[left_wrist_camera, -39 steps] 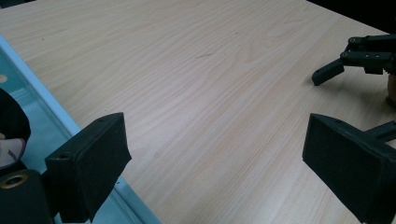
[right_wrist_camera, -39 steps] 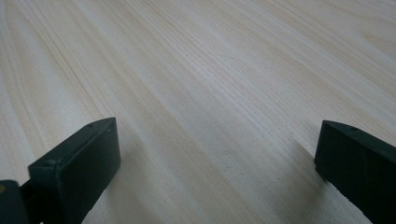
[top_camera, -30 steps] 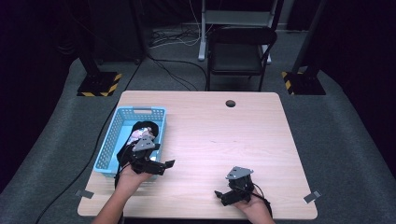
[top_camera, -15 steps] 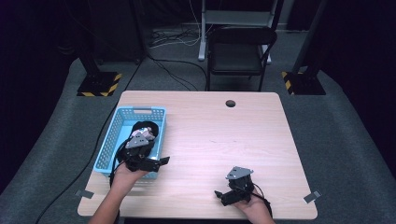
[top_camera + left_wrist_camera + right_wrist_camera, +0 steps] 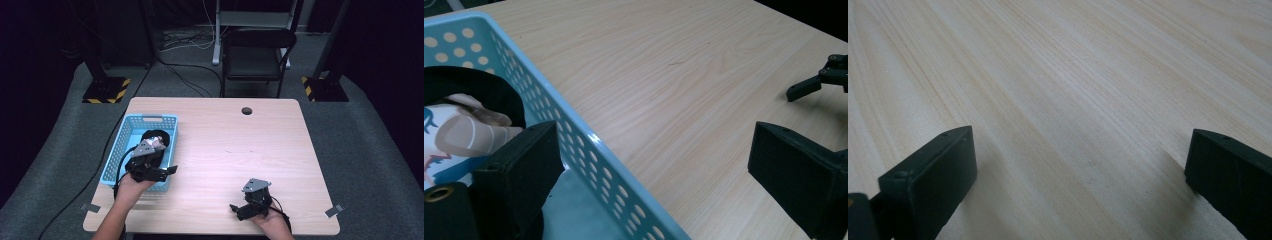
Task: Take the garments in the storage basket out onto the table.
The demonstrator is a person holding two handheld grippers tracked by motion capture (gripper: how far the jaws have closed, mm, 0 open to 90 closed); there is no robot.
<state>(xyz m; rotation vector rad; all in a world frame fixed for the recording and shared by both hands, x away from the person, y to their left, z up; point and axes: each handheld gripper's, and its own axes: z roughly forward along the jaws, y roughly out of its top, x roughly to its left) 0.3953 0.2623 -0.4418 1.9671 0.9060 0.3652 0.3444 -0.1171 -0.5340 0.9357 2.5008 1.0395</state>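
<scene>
Left gripper view: spread fingers (image 5: 529,165) straddle the blue basket (image 5: 589,150) wall; right fingers (image 5: 933,170) apart.

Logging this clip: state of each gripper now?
Left gripper: open, jaws straddling the light-blue perforated plastic basket wall.
Right gripper: open, holding nothing.

I am working in what looks like a recording lab or studio set-up, not a home. The pale wood-grain rectangular tabletop (image 5: 240,145) stands alone on grey carpet flooring (image 5: 360,125), ringed by darkness like black curtains. Beyond its far edge sits an empty black folding chair (image 5: 257,57), with loose black cables (image 5: 185,45) running across the floor past a grey metal stand (image 5: 252,17). Two black upright posts rest on bases marked with yellow-and-black hazard stripes (image 5: 106,91), off the far left and far right corners. Grey tape strips (image 5: 334,210) mark the tabletop's near corners.
</scene>
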